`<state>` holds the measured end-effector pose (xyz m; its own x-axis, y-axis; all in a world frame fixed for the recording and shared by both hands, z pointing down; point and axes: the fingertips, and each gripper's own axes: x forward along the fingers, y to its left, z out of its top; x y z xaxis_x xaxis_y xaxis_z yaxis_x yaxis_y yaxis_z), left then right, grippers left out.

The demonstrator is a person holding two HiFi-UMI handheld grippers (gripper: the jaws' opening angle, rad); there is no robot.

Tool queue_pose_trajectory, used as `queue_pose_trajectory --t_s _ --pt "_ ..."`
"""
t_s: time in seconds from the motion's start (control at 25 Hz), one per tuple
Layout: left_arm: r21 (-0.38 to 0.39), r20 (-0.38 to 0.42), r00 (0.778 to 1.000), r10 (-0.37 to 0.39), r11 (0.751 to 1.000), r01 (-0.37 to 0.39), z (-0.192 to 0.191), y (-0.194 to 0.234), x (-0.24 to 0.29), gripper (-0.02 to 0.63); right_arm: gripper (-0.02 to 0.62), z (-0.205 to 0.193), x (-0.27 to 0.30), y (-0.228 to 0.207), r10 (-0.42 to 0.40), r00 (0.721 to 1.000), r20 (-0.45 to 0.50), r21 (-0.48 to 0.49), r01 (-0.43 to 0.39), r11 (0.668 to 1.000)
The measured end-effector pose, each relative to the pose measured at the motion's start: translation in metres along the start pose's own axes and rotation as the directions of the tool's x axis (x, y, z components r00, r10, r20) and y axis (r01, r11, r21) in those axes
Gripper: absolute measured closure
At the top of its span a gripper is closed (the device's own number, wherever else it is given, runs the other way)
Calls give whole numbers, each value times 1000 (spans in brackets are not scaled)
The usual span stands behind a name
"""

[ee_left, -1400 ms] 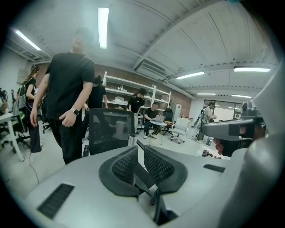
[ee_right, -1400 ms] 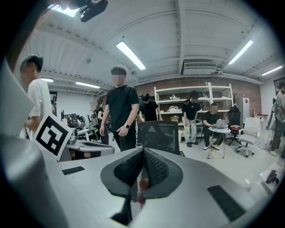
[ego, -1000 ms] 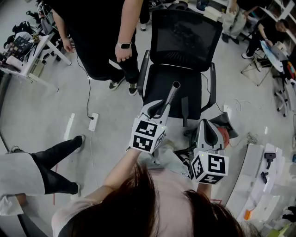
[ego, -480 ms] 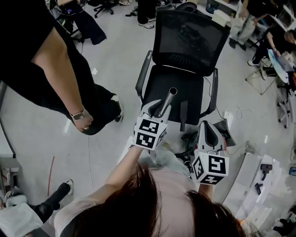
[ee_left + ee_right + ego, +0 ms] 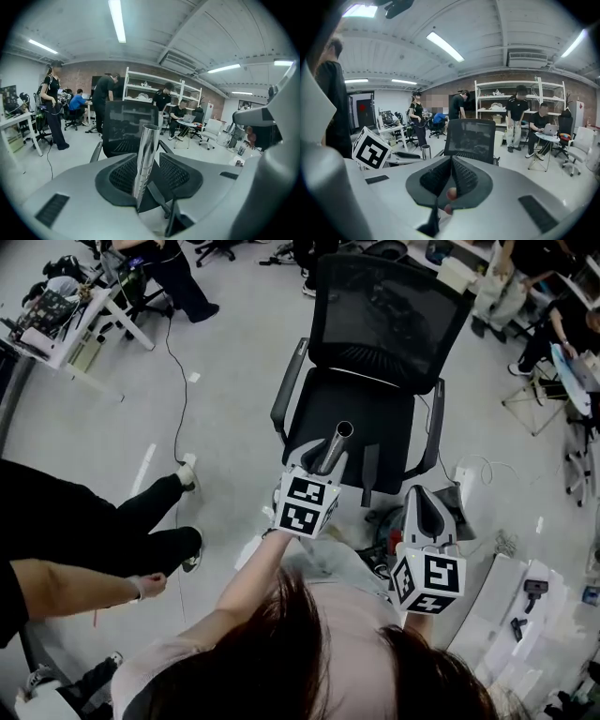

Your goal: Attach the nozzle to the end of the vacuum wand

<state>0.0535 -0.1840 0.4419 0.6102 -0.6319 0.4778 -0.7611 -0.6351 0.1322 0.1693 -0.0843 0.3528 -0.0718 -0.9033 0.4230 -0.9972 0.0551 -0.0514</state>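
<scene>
Vacuum wand (image 5: pixel 146 145): where does it lie from the left gripper (image 5: pixel 319 465)? (K.)

Between its jaws. Near end sits down in the throat of the gripper. Long axis runs along the jaws, forward and slightly up, and the open metal mouth stands clear past the fingertips. Beyond that mouth: office chair (image 5: pixel 375 324), seat then backrest. (M.)

Grip? (K.)

Jaws opening. A dark gap shows beside the tube on the right pad's side, so I read it as no longer pinched, only flanked. (M.)

Right gripper (image 5: pixel 451 161)? (K.)

Pads pressed together. Two small reddish spots at their root, cannot tell what. It sits beside the left gripper, apart from it. From its own view the wand's mouth lies ahead and to its left, next to the left gripper's marker cube (image 5: pixel 371 148). (M.)

Nozzle? (K.)

Not identifiable in any view. Judgement: attachment not begun. The left gripper is the nearer to the wand. The fit will turn on bringing the nozzle in line with that forward-pointing axis, onto the far open end. (M.)
</scene>
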Motion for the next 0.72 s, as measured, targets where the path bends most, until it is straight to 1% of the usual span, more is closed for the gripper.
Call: queue_pose_trajectory --t_s 0.44,0.72 --pt "6 -40 998 42 999 -41 -15 4 33 456 571 -10 14 -21 8 1000 -26 -5 -9 1000" --pt "2 -66 996 60 998 -60 -27 8 47 454 571 -16 20 -26 10 999 -43 -3 -11 1000"
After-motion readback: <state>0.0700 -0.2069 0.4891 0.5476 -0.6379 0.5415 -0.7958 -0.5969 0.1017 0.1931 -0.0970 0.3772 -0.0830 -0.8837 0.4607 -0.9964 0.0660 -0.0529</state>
